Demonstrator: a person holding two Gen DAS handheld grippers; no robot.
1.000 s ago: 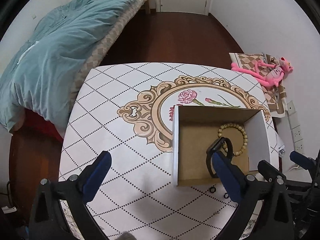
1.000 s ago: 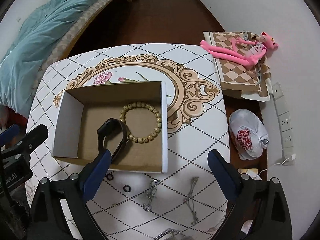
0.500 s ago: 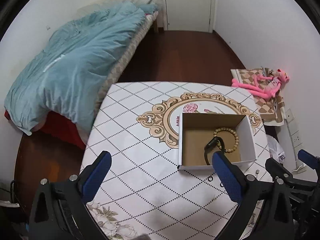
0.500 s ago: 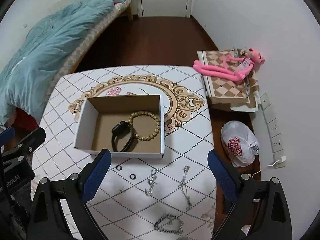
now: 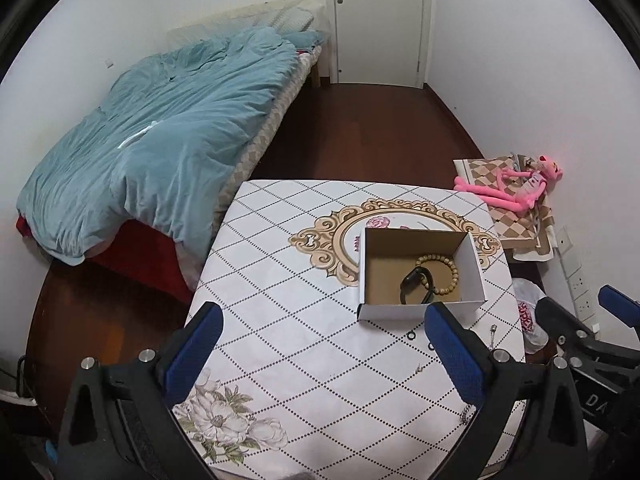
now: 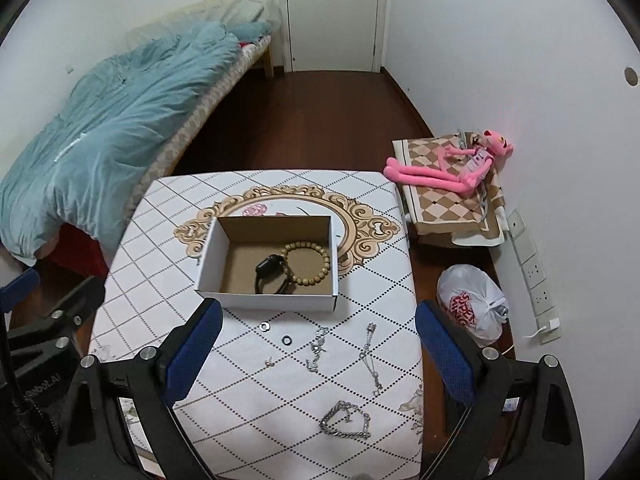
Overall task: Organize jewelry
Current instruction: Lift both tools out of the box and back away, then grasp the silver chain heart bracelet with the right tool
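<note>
A table (image 6: pixel 160 240) with a white diamond-pattern cloth stands in a bedroom. Near its middle sits an open cardboard box (image 6: pixel 268 300). Inside the box lie a black watch (image 6: pixel 269 272) and a wooden bead bracelet (image 6: pixel 308 261), touching each other.

On the cloth in front of the box lie two small dark rings (image 6: pixel 286 339), two thin silver chains (image 6: pixel 372 354) side by side, and a heavier silver chain bracelet (image 6: pixel 345 424) nearest the camera.

The left gripper (image 5: pixel 320 352) hovers above the table's near edge, jaws wide apart and holding nothing. The right gripper (image 6: pixel 318 344) hovers over the loose jewelry, jaws also wide apart and holding nothing.

Beyond the table are a bed (image 6: pixel 100 120) with a blue duvet, a closed door (image 6: pixel 332 12), and a pink plush toy (image 6: pixel 452 164) by the wall.
</note>
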